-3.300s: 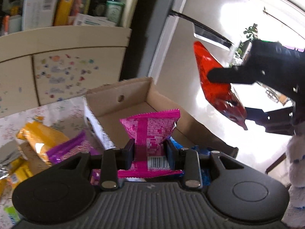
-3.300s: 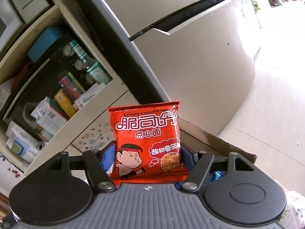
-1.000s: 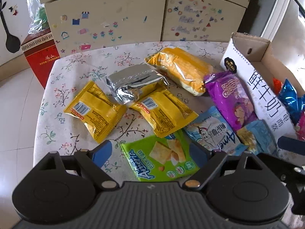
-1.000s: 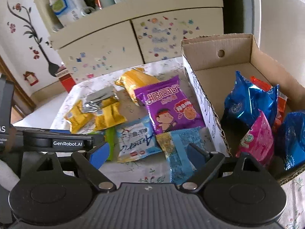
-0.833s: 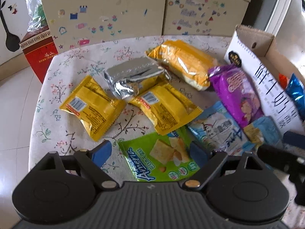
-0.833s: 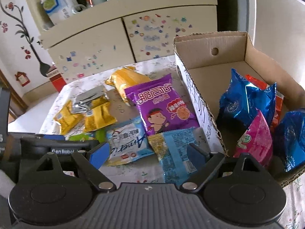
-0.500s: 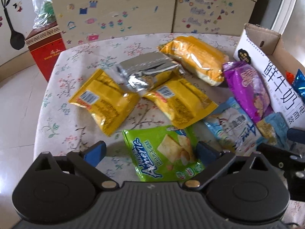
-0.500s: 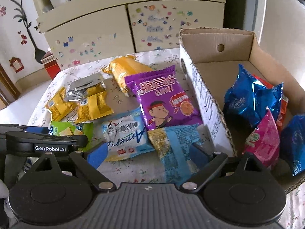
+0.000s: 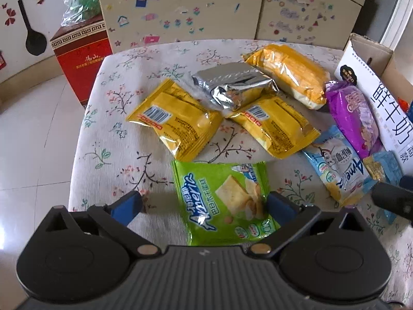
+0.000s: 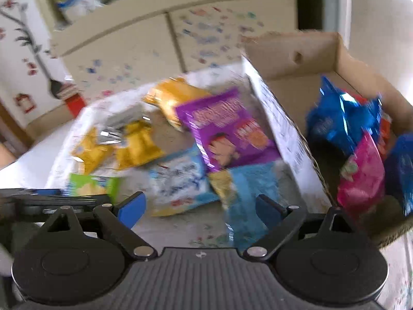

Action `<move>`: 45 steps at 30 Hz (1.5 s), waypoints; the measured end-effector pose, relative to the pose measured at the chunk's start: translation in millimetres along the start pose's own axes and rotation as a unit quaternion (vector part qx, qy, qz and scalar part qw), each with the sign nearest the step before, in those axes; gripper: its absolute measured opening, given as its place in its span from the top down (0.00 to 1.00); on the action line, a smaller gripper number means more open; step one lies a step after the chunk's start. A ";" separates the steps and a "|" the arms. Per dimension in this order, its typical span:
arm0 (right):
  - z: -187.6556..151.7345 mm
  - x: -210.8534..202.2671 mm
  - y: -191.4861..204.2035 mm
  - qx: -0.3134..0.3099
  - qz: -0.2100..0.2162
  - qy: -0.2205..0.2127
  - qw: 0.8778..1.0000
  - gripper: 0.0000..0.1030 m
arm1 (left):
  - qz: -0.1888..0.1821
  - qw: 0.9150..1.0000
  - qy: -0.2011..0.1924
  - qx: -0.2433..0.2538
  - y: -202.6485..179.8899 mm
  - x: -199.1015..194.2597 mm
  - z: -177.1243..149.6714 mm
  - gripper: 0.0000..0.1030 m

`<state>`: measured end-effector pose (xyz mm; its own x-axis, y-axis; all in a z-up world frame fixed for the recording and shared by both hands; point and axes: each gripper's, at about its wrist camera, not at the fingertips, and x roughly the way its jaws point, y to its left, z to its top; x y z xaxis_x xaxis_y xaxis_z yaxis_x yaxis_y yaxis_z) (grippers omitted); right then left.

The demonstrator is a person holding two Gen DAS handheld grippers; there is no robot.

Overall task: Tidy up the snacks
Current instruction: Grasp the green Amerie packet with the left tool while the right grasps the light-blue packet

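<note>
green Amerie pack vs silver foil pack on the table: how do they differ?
The green pack has printed lettering and a cracker picture; the silver foil pack shows bare crinkled foil, no print visible.
The green pack lies alone between the open left gripper's fingers; the silver pack sits farther back, overlapping a yellow pack.
The green pack looks flat; the silver one bulkier.
Both rest on the floral tablecloth.

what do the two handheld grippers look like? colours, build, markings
Both match: the left gripper and right gripper each have a black ribbed body with two round housings, black linkage arms on silver pivot pins, and blue finger pads. A small pale mark sits at the centre of each body's front edge. No cables or sleeves visible.
</note>
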<state>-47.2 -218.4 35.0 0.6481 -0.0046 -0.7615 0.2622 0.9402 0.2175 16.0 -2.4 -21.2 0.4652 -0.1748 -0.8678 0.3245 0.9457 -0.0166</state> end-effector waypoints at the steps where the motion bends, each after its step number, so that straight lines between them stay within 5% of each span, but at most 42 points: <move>1: -1.2 3.1 1.5 -0.001 -0.010 0.001 1.000 0.07 | 0.002 1.000 0.000 0.001 -1.0 0.1 0.0 0.01; 5: -3.2 15.6 12.5 -0.027 -0.021 0.004 0.999 0.03 | 0.000 1.000 0.003 -0.001 0.6 0.3 -1.3 0.00; 11: -5.5 4.5 20.4 -0.017 0.074 0.037 0.996 0.07 | -0.002 1.000 0.000 0.005 1.6 -0.4 -4.1 0.00; 13: -4.4 0.4 21.5 -0.018 0.075 0.031 0.997 0.08 | -0.003 1.000 0.003 0.002 1.9 -0.3 -3.7 0.00; 18: 3.5 -0.3 10.7 -0.015 0.017 -0.002 1.000 0.08 | 0.001 1.000 0.003 -0.001 0.3 -1.0 -5.0 0.00; 27: 5.4 19.1 7.7 -0.010 -0.061 0.014 0.998 0.08 | -0.021 0.999 -0.002 0.025 -12.5 -4.7 -3.0 0.01; 38: 2.5 28.0 6.3 -0.006 -0.060 0.029 0.998 0.10 | -0.006 0.999 -0.006 0.045 -16.3 0.1 -7.6 0.00; 45: 1.4 22.7 11.1 -0.020 -0.040 0.030 0.999 0.29 | -0.016 0.999 -0.010 0.046 -14.5 -2.8 -10.1 0.08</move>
<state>-28.5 -208.6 21.0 0.5816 -0.0615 -0.8112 0.2824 0.9504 0.1305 1.6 -12.9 -23.5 0.4698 -0.2116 -0.8570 0.4129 0.9108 0.0016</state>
